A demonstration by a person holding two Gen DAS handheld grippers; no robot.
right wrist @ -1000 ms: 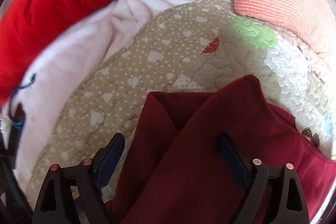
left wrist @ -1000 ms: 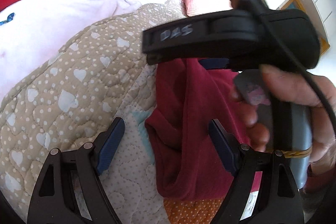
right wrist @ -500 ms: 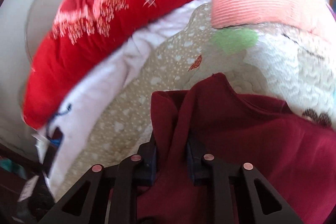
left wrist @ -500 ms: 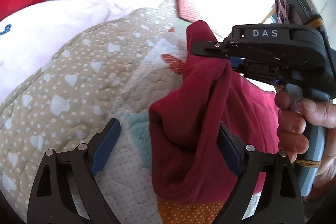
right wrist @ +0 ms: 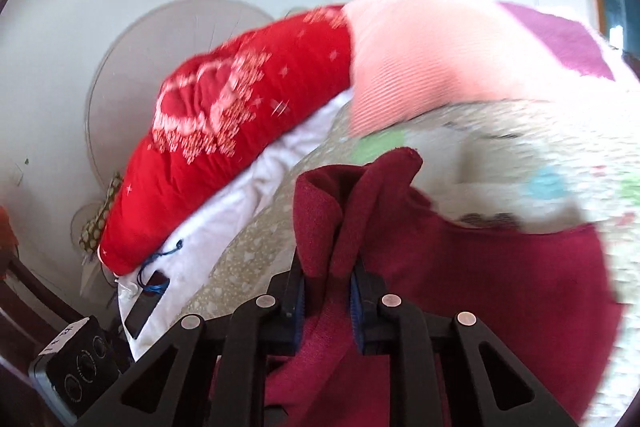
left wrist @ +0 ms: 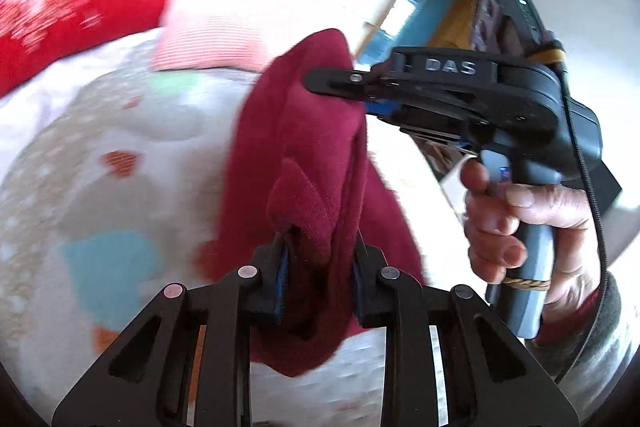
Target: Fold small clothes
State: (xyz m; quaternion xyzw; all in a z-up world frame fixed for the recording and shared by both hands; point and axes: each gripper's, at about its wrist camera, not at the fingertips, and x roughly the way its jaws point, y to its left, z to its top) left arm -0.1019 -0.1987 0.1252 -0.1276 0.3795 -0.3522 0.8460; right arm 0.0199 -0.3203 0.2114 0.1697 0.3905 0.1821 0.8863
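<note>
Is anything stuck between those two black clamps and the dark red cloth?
Nothing visible. The left gripper and the right gripper each have their jaws pinched directly on the dark red garment.

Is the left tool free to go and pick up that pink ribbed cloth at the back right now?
Probably not yet. The left tool is clamped on the dark red garment, which the right tool also grips; the pink cloth lies beyond.

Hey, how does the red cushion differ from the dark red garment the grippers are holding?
The red cushion is bright red with a pale sparkly pattern; the dark red garment is plain maroon. The cushion lies untouched at the back of the bed, while the garment is bunched and pinched by both the left gripper and the right gripper. Both are soft fabric.
</note>
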